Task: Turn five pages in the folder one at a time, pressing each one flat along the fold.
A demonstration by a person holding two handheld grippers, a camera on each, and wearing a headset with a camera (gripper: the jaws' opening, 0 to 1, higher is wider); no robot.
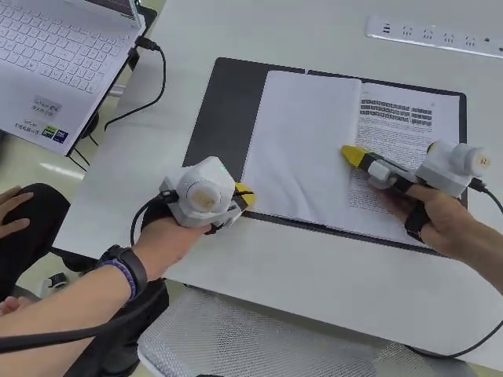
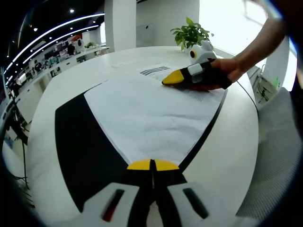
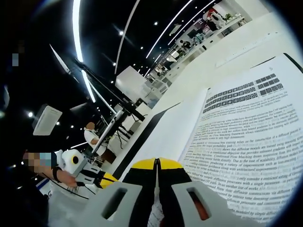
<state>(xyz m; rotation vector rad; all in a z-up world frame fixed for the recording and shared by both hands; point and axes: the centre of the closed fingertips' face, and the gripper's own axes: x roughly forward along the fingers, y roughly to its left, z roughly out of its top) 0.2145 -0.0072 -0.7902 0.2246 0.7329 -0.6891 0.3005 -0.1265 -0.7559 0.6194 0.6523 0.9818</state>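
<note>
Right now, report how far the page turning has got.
Done: at least one page lies turned, blank side up, on the folder's left. In hand: the right gripper, shut, rests by the fold; the left gripper sits at the folder's bottom edge. Pages left: cannot tell.

Folder cover (image 1: 220,110) matt black; pages (image 1: 302,141) smooth matt paper; table (image 1: 314,275) smooth, slight sheen; chair seat (image 1: 236,338) grey mesh.

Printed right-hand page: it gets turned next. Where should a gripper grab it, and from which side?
Probably its free outer edge, coming from the right with the right gripper: the page lies flat, bound at the fold, so that edge lifts easiest.
</note>
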